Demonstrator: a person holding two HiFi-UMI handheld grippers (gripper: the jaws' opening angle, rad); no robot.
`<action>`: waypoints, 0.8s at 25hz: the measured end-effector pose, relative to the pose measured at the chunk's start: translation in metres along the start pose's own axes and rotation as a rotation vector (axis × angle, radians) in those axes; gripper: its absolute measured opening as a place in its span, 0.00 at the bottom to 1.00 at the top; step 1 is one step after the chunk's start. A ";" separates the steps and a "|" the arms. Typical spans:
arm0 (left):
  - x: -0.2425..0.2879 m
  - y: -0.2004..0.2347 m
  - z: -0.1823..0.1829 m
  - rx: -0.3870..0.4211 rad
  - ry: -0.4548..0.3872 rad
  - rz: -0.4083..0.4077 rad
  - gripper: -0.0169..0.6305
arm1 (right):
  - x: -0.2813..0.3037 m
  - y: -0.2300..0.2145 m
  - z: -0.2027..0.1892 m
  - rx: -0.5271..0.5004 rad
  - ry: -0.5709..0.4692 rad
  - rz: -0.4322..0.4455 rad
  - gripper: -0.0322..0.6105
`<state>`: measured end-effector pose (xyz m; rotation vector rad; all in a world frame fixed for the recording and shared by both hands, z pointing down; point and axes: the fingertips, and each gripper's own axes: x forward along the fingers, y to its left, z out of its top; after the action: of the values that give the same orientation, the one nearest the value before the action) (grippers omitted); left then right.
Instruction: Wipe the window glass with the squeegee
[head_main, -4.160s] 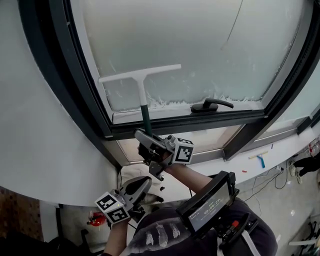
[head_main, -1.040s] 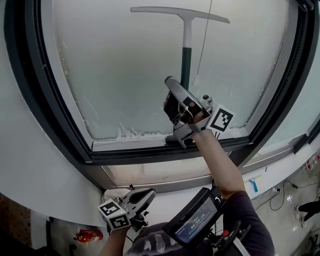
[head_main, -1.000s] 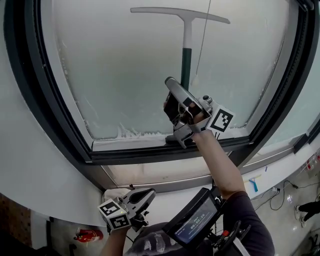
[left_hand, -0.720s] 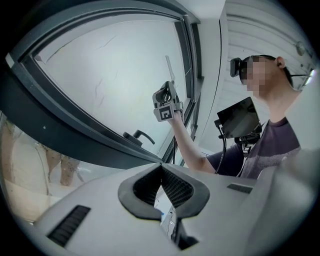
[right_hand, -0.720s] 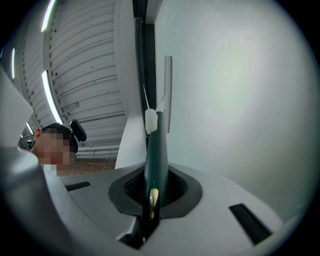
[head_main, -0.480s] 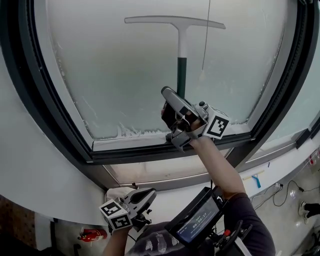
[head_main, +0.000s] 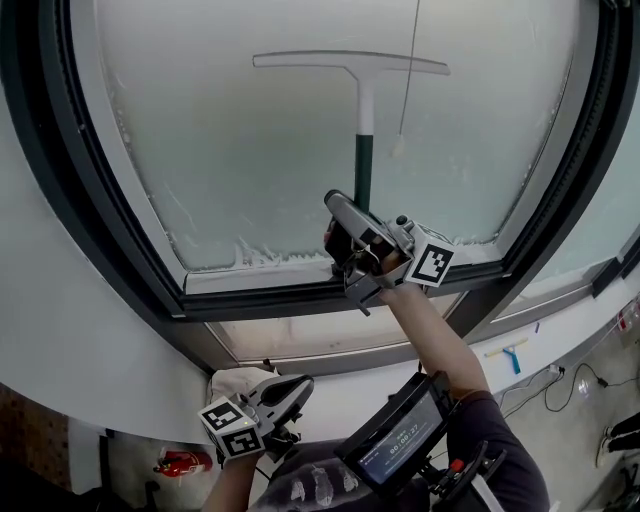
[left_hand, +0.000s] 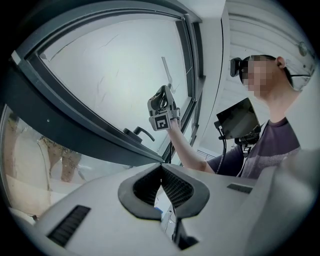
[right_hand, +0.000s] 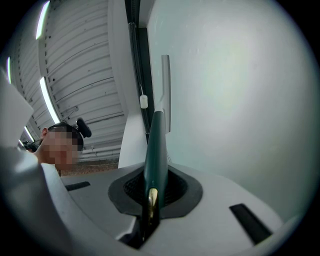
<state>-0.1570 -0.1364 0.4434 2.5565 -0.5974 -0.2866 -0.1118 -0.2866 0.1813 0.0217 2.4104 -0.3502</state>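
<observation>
While reaching up at arm's length toward the window glass (head_main: 230, 150), clamping the right gripper (head_main: 350, 212) tight on the dark green handle of the squeegee (head_main: 362, 120), with both jaws pressing on the shaft near its lower end. Holding the squeegee upright, its white crossbar lying level against the upper part of the frosted pane, well above the gripper. Showing, from the right gripper view, the same green shaft (right_hand: 156, 140) running straight out between the closed jaws of the right gripper (right_hand: 152, 192) and the blade edge-on against the glass (right_hand: 240, 100). Passing just left of a thin pull cord (head_main: 410, 70) ending in a small white bead. Showing a ragged band of white foam (head_main: 265, 252) along the bottom edge of the pane, just above the dark window frame (head_main: 100, 220). Holding the left gripper (head_main: 290, 388) low near the waist, well apart from the window, its jaws closed together on nothing, the tips (left_hand: 161, 170) meeting. Catching, from the left gripper view, the black window handle (left_hand: 140, 133) on the lower frame, below the raised arm. Wearing a dark lit screen (head_main: 400, 445) at the chest
</observation>
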 end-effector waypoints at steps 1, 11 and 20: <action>-0.002 0.001 -0.003 0.004 0.000 -0.003 0.04 | -0.002 0.001 -0.004 0.001 0.001 0.001 0.07; 0.000 -0.006 0.001 -0.008 0.012 0.016 0.04 | -0.014 -0.005 -0.017 0.049 -0.008 -0.001 0.08; -0.002 -0.010 -0.003 -0.010 0.023 0.028 0.04 | -0.036 -0.010 -0.041 0.077 -0.005 -0.012 0.08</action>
<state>-0.1541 -0.1261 0.4408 2.5360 -0.6216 -0.2493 -0.1117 -0.2824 0.2369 0.0406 2.3915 -0.4482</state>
